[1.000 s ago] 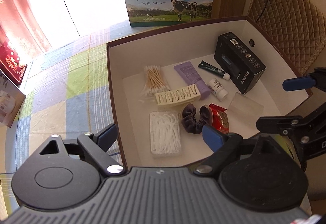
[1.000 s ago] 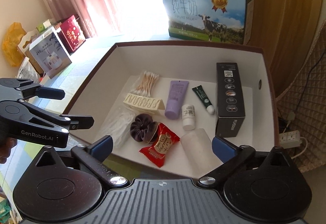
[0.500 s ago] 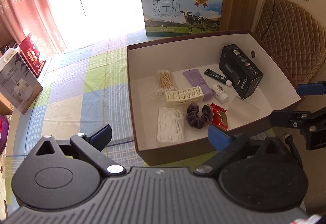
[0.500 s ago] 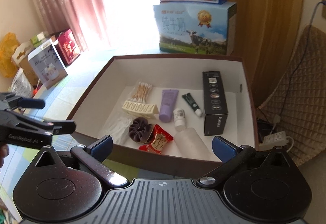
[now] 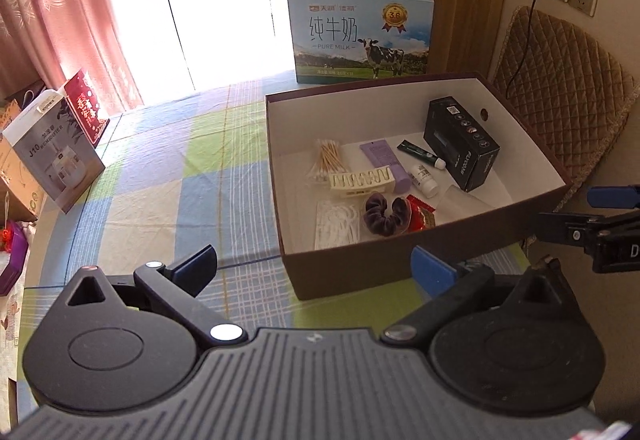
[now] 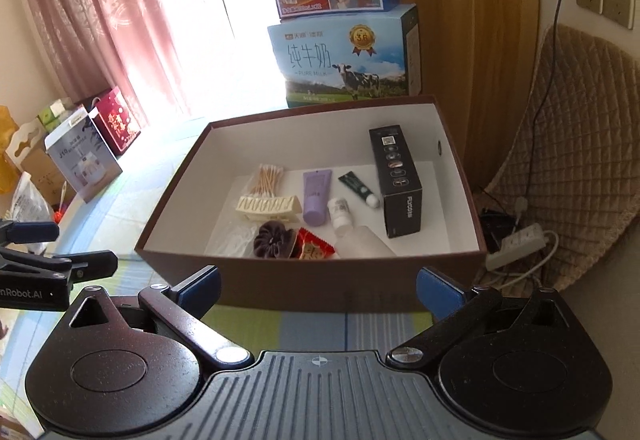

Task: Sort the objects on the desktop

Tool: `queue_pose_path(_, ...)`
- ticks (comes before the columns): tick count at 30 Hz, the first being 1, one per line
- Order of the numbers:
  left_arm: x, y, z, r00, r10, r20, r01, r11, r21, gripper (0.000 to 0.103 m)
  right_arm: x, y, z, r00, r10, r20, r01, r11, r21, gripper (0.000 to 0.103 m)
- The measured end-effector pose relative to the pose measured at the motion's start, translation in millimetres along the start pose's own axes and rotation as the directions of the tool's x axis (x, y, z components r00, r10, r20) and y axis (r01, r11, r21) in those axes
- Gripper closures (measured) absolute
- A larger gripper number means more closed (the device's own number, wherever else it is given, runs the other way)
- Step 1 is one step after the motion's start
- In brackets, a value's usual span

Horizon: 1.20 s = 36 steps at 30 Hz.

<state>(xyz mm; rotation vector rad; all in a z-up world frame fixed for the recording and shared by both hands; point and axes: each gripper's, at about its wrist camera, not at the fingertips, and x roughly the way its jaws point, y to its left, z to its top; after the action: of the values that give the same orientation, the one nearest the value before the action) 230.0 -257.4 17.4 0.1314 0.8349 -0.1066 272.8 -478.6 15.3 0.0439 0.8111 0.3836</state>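
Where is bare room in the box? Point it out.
Free: the white floor by the right wall, beside the black carton, and the strip along the back wall. Crowded: the front left, around the hair clip, scrunchie and red packet.

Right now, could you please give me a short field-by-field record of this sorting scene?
container: open brown box, white inside, on a checked tablecloth
contents: cotton swabs, cream hair clip, purple tube, green tube, small white bottle, black carton, dark scrunchie, red snack packet, floss picks
left hand-held gripper: open, empty, in front of the box
right hand-held gripper: open, empty, in front of the box
behind box: milk cartons
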Motion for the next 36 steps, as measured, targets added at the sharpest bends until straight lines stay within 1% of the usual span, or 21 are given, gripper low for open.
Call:
queue_pose_path(3, -9.2, 2.2, -6.5, 1.0, -0.005, -0.004, 0.005, 1.0, -0.004, 0.001, -10.3, 7.9, -7.7, 1.0, -0.007, 0.02, 0.007, 1.0, -0.005, 0.002)
queue_pose_path(8, -25.5, 4.0, -19.6, 1.0, -0.002, 0.001, 0.002, 1.0, 0.015, 0.001, -22.6, 21.8, -19.4, 0.999, -0.017, 0.03, 0.017, 1.0, -0.006, 0.002)
queue_pose_path(14, -43.1, 7.5, -34.6, 1.0, -0.02, 0.002, 0.02, 1.0, 0.023, 0.001, -38.0, 37.5, -32.3, 0.999, -0.024, 0.045, 0.025, 1.0, -0.009, 0.002)
queue_pose_path(23, -65.6, 14.4, -52.7, 1.0, -0.014, 0.014, 0.014, 0.999, 0.032, 0.001, -56.4, 57.7, -50.6, 0.997, -0.041, 0.072, 0.042, 0.999, -0.019, 0.002)
queue_pose_path(28, -71.2, 18.4, -59.0, 1.0, -0.015, 0.013, 0.014, 0.999, 0.032, 0.001, -62.5, 67.1, -60.9, 0.996, -0.039, 0.074, 0.041, 0.999, -0.02, 0.002)
queue_pose_path(36, -83.4, 33.0, -80.6, 1.0, -0.012, 0.007, 0.011, 1.0, 0.022, 0.001, -67.9, 85.8, -78.2, 0.998, -0.028, 0.058, 0.03, 0.999, -0.036, 0.002)
